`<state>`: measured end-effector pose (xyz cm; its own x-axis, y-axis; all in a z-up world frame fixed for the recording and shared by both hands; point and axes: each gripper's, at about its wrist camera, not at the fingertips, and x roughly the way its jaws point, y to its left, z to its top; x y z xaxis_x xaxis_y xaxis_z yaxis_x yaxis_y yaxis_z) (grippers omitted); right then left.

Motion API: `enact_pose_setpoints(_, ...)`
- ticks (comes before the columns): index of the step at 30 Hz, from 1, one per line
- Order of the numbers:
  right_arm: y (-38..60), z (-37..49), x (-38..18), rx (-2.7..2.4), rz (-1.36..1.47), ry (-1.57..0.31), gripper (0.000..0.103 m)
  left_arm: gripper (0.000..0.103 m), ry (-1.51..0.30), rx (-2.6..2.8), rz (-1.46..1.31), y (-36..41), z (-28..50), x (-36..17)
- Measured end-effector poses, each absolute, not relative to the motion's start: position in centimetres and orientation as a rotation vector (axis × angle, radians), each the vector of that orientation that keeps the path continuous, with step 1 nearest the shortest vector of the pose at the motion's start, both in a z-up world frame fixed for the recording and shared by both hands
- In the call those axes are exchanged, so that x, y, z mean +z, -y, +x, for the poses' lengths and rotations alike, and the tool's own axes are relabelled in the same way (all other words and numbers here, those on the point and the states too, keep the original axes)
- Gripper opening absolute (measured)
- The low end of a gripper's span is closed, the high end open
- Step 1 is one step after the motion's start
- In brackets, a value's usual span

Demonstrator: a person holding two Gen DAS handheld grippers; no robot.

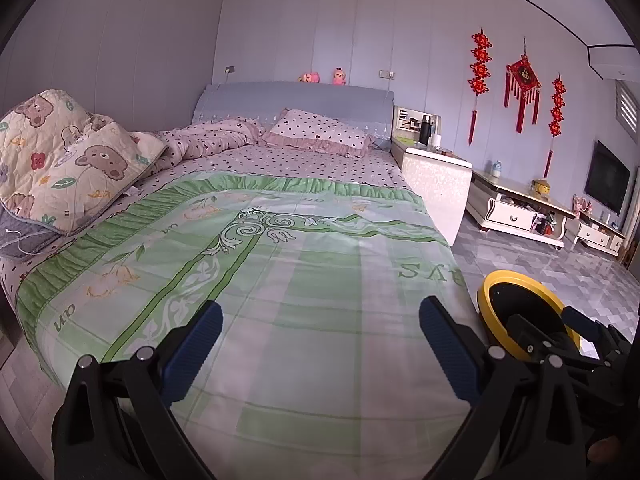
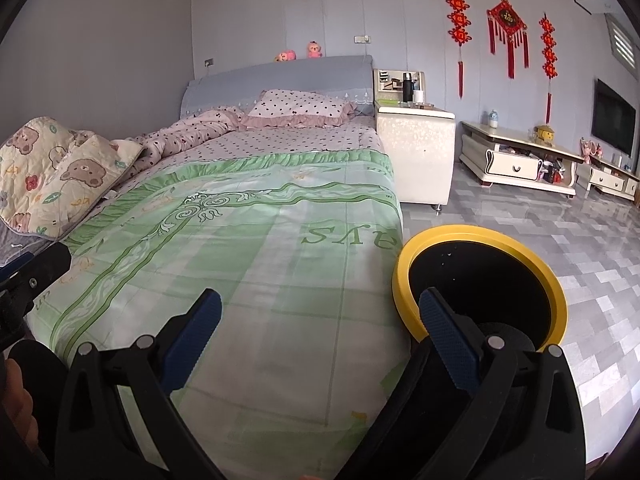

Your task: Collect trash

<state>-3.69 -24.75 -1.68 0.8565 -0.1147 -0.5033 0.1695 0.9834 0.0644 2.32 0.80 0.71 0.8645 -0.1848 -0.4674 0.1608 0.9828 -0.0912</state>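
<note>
A round bin with a yellow rim (image 2: 404, 268) and a dark inside stands on the floor against the bed's right side. My right gripper (image 2: 322, 314) is open with nothing between its blue pads, its right finger (image 2: 444, 324) over the bin's near rim and its left finger over the green sheet. My left gripper (image 1: 322, 320) is open too, held over the foot of the bed, nothing in it. In the left wrist view the bin's rim (image 1: 486, 304) sits at the lower right, partly hidden by the other gripper's black frame. No loose trash is plain on the bed.
The bed (image 1: 280, 240) carries a green sheet, a bear-print quilt (image 1: 68, 160) at the left and a dotted pillow (image 1: 320, 132) at the head. A white nightstand (image 2: 420, 152), a low TV cabinet (image 2: 520, 160) and shiny grey floor tiles (image 2: 560, 232) lie to the right.
</note>
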Motion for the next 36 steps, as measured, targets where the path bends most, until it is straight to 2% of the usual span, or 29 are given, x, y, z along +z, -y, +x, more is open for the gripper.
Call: enact_pose_setpoints(36, 25.27, -3.17, -2.3, -0.161, 0.12, -0.55, 0.095, 0.095, -0.514, -0.181, -0.056, -0.55, 2.47, 0.1)
